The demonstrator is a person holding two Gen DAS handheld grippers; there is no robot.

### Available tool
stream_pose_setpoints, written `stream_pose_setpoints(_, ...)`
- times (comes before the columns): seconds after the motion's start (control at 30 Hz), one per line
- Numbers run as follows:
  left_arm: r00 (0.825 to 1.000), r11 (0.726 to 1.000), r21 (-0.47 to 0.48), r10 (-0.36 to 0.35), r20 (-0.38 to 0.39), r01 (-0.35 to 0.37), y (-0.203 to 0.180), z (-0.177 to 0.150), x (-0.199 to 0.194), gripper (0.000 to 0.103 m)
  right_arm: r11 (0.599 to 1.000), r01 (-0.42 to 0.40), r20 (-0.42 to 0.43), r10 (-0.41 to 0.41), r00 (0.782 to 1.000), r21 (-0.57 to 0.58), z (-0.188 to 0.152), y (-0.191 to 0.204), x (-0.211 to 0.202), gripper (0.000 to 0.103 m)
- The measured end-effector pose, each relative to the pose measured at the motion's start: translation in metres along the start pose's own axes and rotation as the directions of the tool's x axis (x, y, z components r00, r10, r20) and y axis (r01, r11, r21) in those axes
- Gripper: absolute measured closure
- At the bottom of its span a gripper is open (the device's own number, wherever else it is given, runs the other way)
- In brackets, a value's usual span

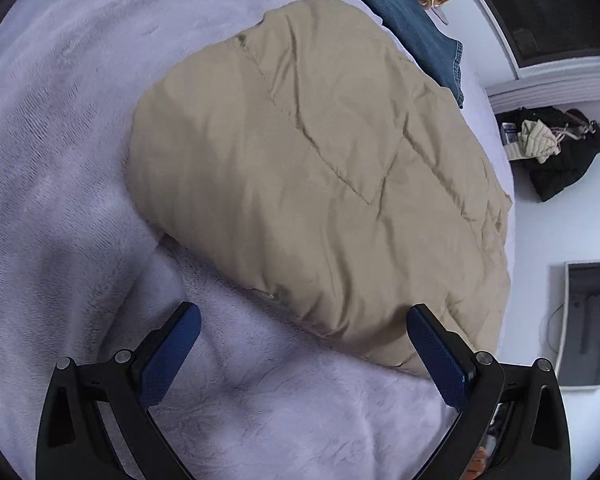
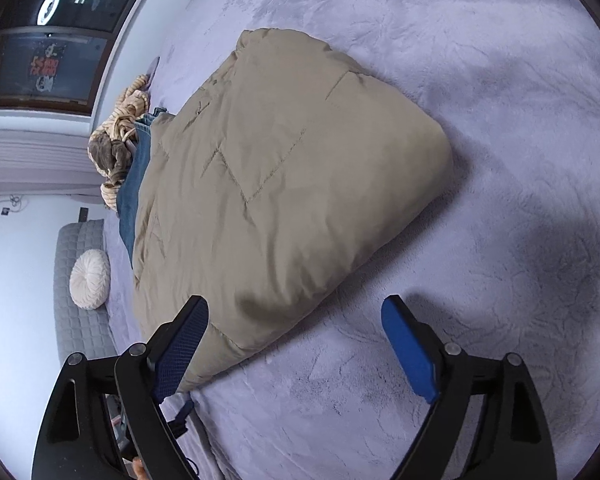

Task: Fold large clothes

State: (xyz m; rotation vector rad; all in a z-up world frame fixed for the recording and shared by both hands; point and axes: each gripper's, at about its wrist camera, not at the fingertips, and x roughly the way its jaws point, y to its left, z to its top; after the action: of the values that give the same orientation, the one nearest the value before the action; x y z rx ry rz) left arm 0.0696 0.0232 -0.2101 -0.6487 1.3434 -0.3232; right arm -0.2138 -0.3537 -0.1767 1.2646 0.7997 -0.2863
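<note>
We've got both claws wide apart & empty: left gripper (image 1: pixel 304 322) w/ folded tan jacket (image 1: pixel 316 168) just ahead, its corner between the pads; right gripper (image 2: pixel 296 316), jacket (image 2: pixel 284 184) ahead-left, all on the lilac blanket (image 2: pixel 480 240)

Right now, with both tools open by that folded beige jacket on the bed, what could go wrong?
The puffy jacket looks springy, so its fold might open up again once let go. The left tool and right tool sit close to its near edge, so a pad could snag the fabric and drag it. Jeans lie right beside it and could get pushed or caught in the next fold.
</note>
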Motion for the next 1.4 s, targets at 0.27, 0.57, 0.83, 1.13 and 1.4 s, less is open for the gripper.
stream_pose_setpoints(0.27,0.995,0.997,0.014,-0.082,0.053,0.081,-0.008,0.019,0.014,0.000,0.987,-0.141,-0.018,0.143,0.990,0.083,0.010,-0.002,0.034,0.000)
stream_pose_setpoints(0.57,0.994,0.998,0.046,-0.035,0.100,0.031,-0.024,0.048,0.032,0.010,0.975,-0.187,-0.054,0.195,0.979,0.119,0.026,0.021,0.074,0.000)
stream_pose_setpoints(0.83,0.989,0.970,0.239,-0.003,0.149,-0.033,-0.044,0.046,0.009,0.078,0.976,-0.146,-0.040,0.155,0.987,0.159,0.024,0.022,0.077,0.021)
stream_pose_setpoints(1.13,0.984,0.907,0.408,0.029,0.178,-0.100,-0.072,0.036,-0.014,0.082,0.986,-0.114,0.009,0.114,0.993,0.124,0.011,0.042,0.061,0.075)
stream_pose_setpoints(1.4,0.981,0.851,0.509,0.037,0.190,-0.131,-0.081,0.013,-0.041,0.082,0.993,-0.084,0.018,0.082,0.996,0.088,-0.008,0.059,0.036,0.079)
